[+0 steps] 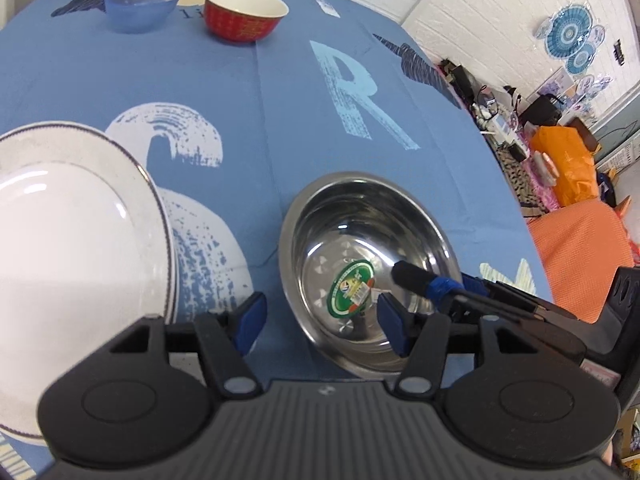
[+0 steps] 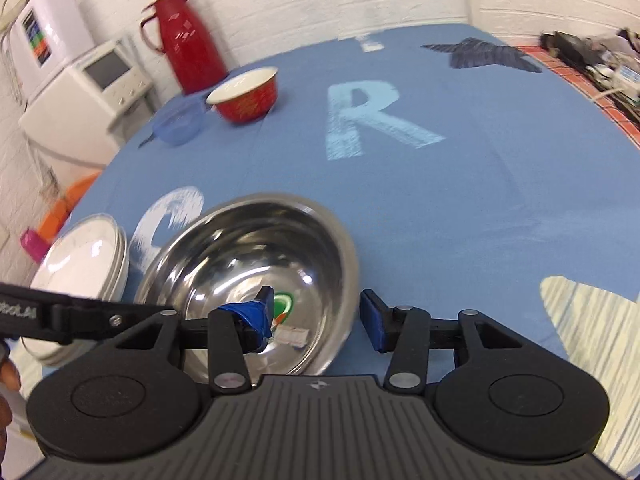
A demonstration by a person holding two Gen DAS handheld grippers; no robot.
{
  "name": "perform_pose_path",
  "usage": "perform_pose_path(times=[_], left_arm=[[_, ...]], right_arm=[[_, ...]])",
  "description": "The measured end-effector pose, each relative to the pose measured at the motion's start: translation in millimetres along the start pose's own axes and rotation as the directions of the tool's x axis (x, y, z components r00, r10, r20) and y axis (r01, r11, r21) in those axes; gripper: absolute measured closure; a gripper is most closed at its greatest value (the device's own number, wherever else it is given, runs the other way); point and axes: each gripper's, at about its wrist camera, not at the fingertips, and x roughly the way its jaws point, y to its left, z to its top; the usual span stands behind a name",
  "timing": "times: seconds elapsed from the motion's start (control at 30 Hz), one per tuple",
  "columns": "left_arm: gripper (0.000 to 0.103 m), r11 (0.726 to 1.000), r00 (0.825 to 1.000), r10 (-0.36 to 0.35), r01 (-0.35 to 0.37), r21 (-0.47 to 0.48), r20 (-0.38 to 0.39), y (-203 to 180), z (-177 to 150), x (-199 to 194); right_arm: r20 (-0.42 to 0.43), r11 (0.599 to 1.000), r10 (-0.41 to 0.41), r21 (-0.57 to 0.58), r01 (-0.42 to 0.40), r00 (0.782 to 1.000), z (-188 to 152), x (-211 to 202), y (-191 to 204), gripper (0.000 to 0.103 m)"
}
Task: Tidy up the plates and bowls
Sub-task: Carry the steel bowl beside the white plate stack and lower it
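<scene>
A steel bowl (image 1: 368, 240) (image 2: 256, 248) with a green sticker inside rests on the blue tablecloth (image 1: 260, 92). My left gripper (image 1: 322, 324) is open and straddles the bowl's near rim, one finger inside and one outside on the cloth. My right gripper (image 2: 314, 322) is open too, straddling the bowl's right rim. Its inner finger (image 1: 416, 278) shows inside the bowl in the left wrist view. A stack of white plates (image 1: 80, 240) (image 2: 80, 264) lies left of the bowl. At the far side stand a red bowl (image 1: 244, 12) (image 2: 246, 96) and a blue plastic bowl (image 1: 138, 4) (image 2: 180, 122).
A red thermos jug (image 2: 182, 36) stands at the table's far edge, with white appliances (image 2: 80, 92) beyond the table. Cluttered shelves and orange bags (image 1: 568, 164) lie past the right edge. A hand (image 2: 6, 380) shows at the lower left of the right wrist view.
</scene>
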Motion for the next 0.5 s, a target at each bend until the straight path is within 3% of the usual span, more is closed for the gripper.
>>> perform_pose_path(times=[0.27, 0.37, 0.5], left_arm=[[0.042, 0.996, 0.991, -0.03, 0.04, -0.076, 0.132, 16.5, -4.0, -37.2], [0.041, 0.998, 0.987, -0.018, 0.027, -0.055, 0.157, 15.1, -5.0, -40.8], [0.041, 0.999, 0.988, -0.023, 0.03, -0.043, 0.15, 15.0, -2.3, -40.5]], right_arm=[[0.181, 0.977, 0.004, 0.209, -0.043, 0.983, -18.8, -34.5, -16.4, 0.07], [0.197, 0.956, 0.028, 0.281, -0.083, 0.98, -30.4, -38.5, -16.7, 0.07], [0.198, 0.952, 0.036, 0.292, -0.094, 0.98, -32.5, -43.7, -16.4, 0.07]])
